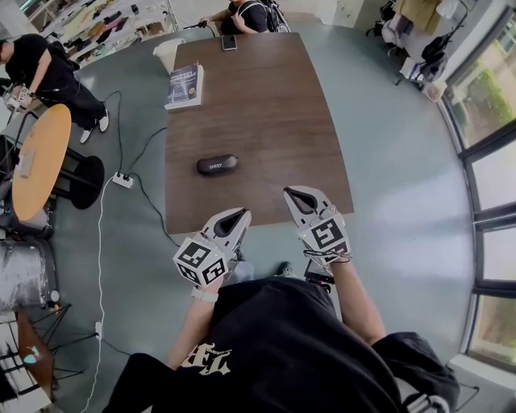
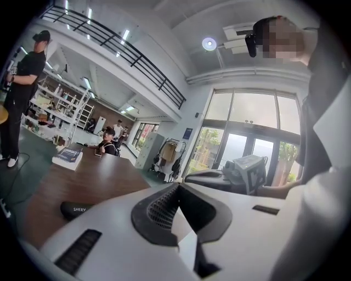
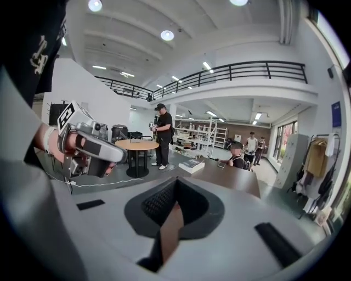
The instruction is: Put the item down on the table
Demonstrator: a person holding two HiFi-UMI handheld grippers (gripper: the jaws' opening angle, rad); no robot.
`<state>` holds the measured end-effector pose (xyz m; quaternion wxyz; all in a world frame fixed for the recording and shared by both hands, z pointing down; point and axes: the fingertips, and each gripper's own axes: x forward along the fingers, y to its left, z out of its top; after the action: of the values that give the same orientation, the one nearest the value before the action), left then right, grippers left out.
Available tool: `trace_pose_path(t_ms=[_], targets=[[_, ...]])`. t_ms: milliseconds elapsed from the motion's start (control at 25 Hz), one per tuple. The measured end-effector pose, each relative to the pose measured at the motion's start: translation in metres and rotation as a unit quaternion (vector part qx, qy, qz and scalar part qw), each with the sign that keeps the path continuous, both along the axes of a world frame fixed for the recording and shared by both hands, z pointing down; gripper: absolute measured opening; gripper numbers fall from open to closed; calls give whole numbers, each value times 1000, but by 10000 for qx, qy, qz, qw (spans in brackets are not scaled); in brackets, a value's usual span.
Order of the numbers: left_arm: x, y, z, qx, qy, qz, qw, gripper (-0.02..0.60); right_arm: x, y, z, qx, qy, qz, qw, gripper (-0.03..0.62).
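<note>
A black oblong case [image 1: 217, 164] lies on the dark wooden table [image 1: 266, 105], left of its middle; it also shows low in the left gripper view [image 2: 74, 209]. My left gripper [image 1: 235, 218] hovers at the table's near edge, shut with nothing in it; its jaws [image 2: 178, 187] meet at the tip. My right gripper [image 1: 296, 196] is beside it over the near edge, also shut and empty [image 3: 176, 184]. Both sit well short of the case. Each gripper sees the other: the right gripper [image 2: 192, 176] and the left gripper [image 3: 119, 155].
A book [image 1: 185, 85] lies at the table's far left and a phone [image 1: 229, 42] at the far end, where a person [image 1: 246, 16] sits. A round wooden table [image 1: 40, 161], a standing person [image 1: 48, 73] and a power strip [image 1: 122, 180] with cables are on the left.
</note>
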<state>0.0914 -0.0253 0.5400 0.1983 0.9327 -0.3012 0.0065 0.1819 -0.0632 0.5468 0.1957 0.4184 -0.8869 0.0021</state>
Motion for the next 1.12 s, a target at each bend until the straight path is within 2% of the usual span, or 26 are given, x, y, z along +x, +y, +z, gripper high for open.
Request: trace_pose_path(t_ms=[400, 720, 1120], targets=[[35, 32, 6, -81, -61, -186, 9998, 6, 55, 41, 13, -243, -131, 3, 9996, -12], [47, 50, 11, -67, -51, -293, 9995, 6, 69, 64, 16, -236, -78, -281, 9993, -12], [57, 86, 35, -196, 64, -528, 9984, 6, 88, 92, 28, -248, 68, -393, 9989, -12]])
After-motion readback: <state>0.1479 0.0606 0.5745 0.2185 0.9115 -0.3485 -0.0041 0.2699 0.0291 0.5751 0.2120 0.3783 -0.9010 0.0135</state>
